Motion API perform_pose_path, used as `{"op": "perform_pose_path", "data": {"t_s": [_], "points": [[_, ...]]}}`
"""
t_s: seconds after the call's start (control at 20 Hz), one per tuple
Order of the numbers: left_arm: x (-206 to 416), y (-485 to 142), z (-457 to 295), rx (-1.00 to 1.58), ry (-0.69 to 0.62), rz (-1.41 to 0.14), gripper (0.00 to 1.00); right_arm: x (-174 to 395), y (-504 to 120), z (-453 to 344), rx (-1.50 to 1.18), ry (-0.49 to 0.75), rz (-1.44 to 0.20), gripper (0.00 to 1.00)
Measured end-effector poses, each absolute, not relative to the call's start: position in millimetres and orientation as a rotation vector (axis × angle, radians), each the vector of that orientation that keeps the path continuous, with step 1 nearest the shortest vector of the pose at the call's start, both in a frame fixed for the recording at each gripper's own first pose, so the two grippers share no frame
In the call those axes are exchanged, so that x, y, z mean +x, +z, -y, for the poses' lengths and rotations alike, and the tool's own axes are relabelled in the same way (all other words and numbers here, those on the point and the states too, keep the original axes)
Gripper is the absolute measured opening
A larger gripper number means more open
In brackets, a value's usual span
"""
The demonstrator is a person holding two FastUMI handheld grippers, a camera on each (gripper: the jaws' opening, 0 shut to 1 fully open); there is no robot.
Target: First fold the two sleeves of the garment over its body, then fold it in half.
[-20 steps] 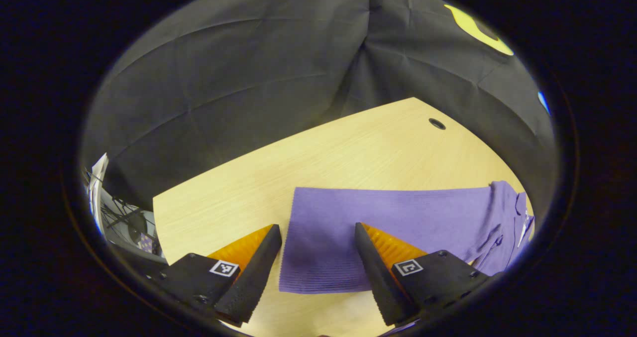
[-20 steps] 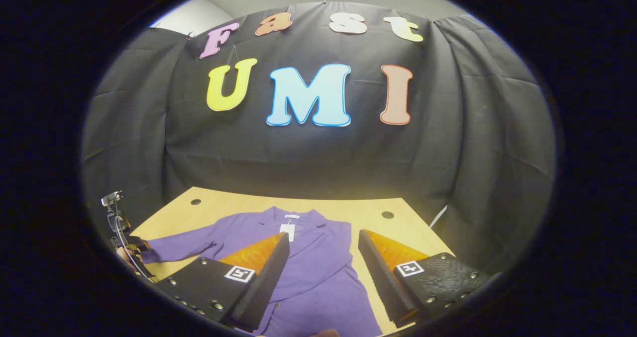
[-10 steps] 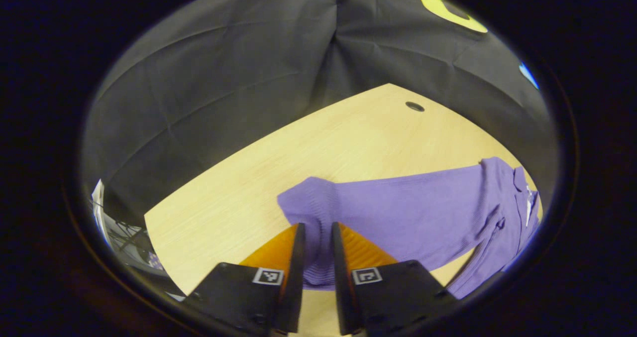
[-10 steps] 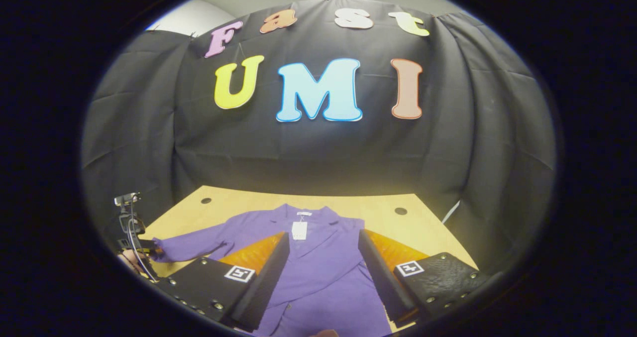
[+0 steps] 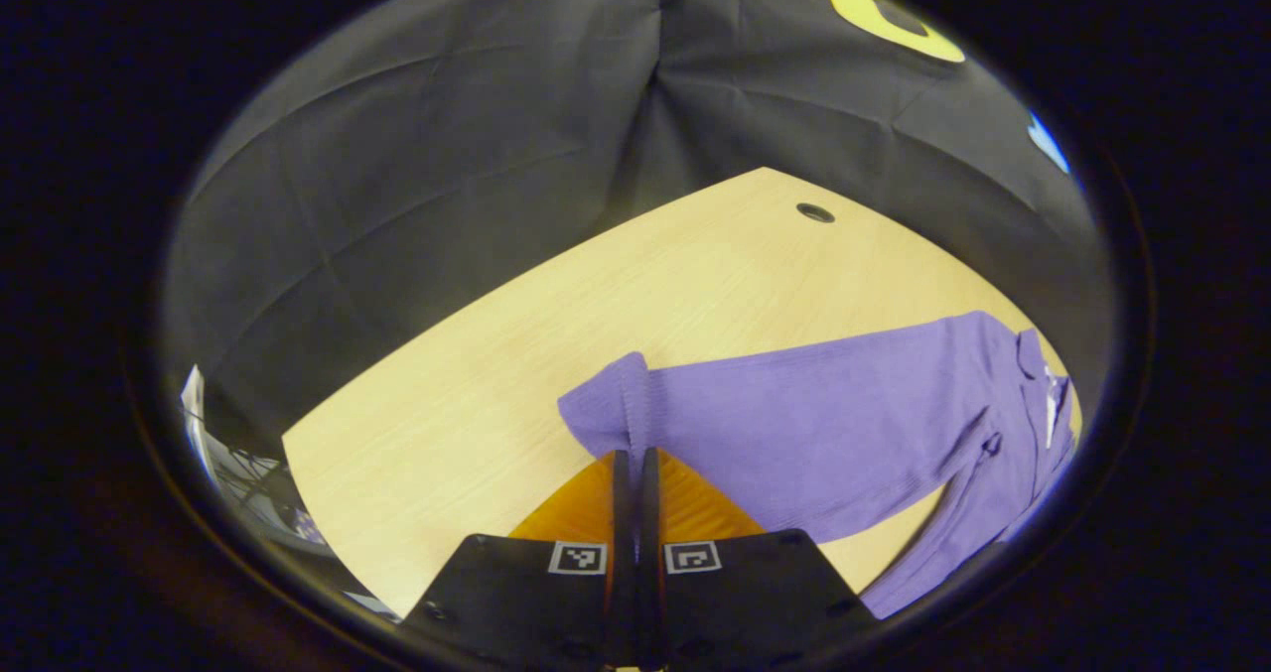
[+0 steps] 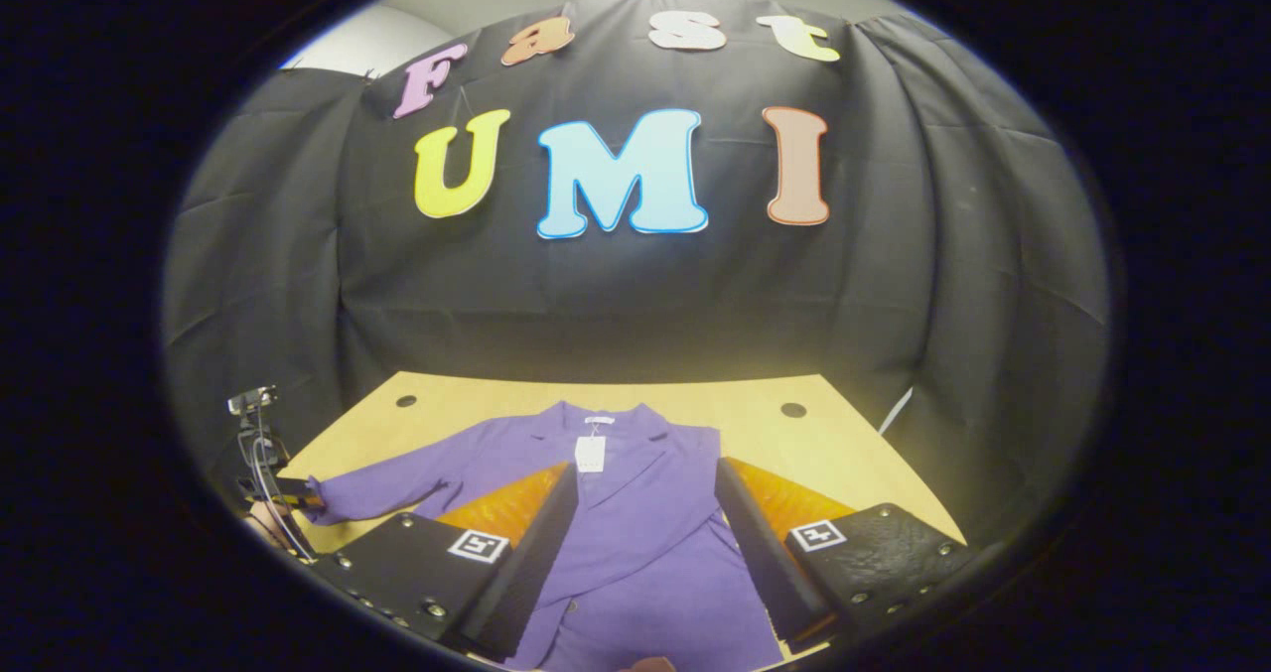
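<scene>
In the left gripper view, the left gripper (image 5: 635,464) has its fingers pressed together on the cuff of the purple garment's (image 5: 844,434) left sleeve (image 5: 695,414), which lies stretched to the right across the pale wooden table (image 5: 477,394). The sleeve fold looks just begun; next the cuff likely needs lifting and carrying over the body.

In the right gripper view, the right gripper (image 6: 640,498) hangs with fingers spread above the garment's body (image 6: 635,553), touching nothing. Black cloth (image 6: 596,295) walls the booth behind the table.

left hand-held gripper (image 5: 635,473) now clamped on sleeve cuff (image 5: 621,409)
</scene>
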State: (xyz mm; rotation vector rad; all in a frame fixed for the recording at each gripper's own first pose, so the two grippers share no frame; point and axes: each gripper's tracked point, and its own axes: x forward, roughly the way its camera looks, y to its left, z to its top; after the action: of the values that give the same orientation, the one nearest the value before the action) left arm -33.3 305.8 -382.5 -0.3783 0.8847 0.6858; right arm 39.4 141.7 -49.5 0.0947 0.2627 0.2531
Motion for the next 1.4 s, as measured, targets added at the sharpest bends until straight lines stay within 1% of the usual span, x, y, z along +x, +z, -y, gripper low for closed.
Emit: {"op": "perform_pose_path", "data": {"t_s": [0.15,0.25,0.35,0.4,0.5,0.65,0.85,1.05,1.35,1.4], "points": [[-22,-374,-287,-0.565,0.639,-0.812,0.07,38,-47,-138,0.102,0.247,-0.263,0.88],[-4,-350,-270,-0.712,0.587,-0.702,0.07,35,-47,-137,0.099,0.245,-0.259,0.88],[14,-321,-257,-0.725,0.547,-0.636,0.07,32,-47,-135,0.091,0.246,-0.258,0.88],[16,-299,-248,-0.725,0.508,-0.6,0.07,31,-48,-134,0.086,0.245,-0.259,0.88],[40,-272,-217,-0.693,0.417,-0.557,0.07,29,-50,-134,0.086,0.245,-0.263,0.88],[69,-237,-165,-0.612,0.282,-0.538,0.07,26,-50,-132,0.096,0.246,-0.268,0.88],[95,-198,-104,-0.48,0.121,-0.495,0.07,23,-48,-117,0.087,0.213,-0.25,0.88],[108,-177,-39,-0.382,-0.03,-0.487,0.06,18,-59,-99,0.104,0.17,-0.269,0.88],[102,-173,68,-0.236,-0.259,-0.512,0.07,12,-77,-74,0.132,0.103,-0.303,0.88],[97,-173,85,-0.224,-0.296,-0.52,0.07,11,-80,-71,0.138,0.095,-0.309,0.79]]}}
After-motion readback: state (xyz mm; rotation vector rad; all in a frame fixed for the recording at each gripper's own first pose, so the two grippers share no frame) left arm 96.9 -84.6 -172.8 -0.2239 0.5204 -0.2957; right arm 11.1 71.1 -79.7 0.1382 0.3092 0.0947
